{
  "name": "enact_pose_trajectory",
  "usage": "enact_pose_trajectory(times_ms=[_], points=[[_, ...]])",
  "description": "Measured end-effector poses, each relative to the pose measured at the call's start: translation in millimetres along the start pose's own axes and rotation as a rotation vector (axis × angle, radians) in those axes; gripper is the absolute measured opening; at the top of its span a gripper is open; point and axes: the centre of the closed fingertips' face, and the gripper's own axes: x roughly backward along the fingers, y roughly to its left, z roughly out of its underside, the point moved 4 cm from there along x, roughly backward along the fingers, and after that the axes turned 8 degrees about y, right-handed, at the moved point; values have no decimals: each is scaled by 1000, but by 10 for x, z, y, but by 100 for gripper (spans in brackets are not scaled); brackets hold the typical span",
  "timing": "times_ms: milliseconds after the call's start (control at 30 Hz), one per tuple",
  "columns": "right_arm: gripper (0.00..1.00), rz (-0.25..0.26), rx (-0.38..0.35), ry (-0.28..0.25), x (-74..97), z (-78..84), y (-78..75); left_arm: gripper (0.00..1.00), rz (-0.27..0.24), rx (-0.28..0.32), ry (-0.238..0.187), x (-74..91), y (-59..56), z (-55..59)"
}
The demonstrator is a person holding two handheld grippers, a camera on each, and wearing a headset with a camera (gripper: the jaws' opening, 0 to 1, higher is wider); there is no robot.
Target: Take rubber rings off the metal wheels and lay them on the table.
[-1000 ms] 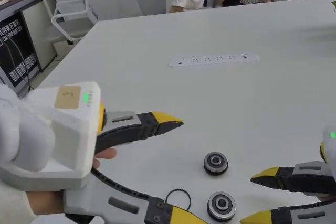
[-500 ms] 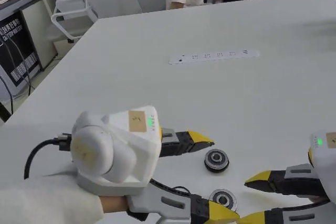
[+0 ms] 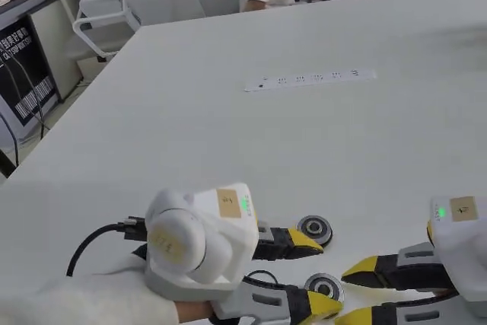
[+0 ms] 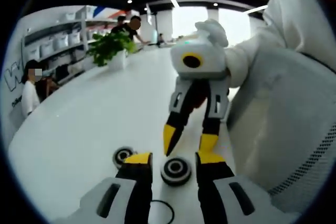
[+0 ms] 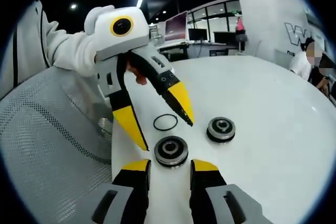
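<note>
1. The near wheel (image 5: pixel 171 150) lies on the white table (image 3: pixel 228 135), low centre in the right gripper view. A dark band runs round its rim, so I judge its rubber ring is on it.
2. The left gripper (image 3: pixel 314 273) has its jaws spread wide and empty, one tip on either side of that wheel. The right gripper (image 3: pixel 356 293), also parted and empty, faces it from the opposite side. I judge one is meant to steady the wheel while the other peels.
3. The far wheel (image 3: pixel 314 227) sits just beyond, apart from both claws.
4. A loose ring (image 5: pixel 166 121) lies flat beside the wheels, apparently already removed.
5. The gripper views show that ring whole. In the head view the left gripper partly hides it, but a power strip (image 3: pixel 310 79) shows at upper centre.
</note>
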Motion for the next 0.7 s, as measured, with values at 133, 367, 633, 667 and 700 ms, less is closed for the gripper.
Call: enact_pose_trajectory(times_ms=[133,367,633,667,700], points=[[24,-6,3,0,-28,-2,-2,22,-2,15,22,-58,-8,79],[22,-11,6,10,-58,10,-3,19,0,31,54,-93,-16,156],[20,-4,7,5,-63,5,-22,17,-10,46,52,-106,-6,171],[20,-5,5,5,-63,5,-23,17,-9,46,49,-108,-9,170],[20,-4,6,4,-65,2,-25,17,-10,43,46,-110,-11,173]])
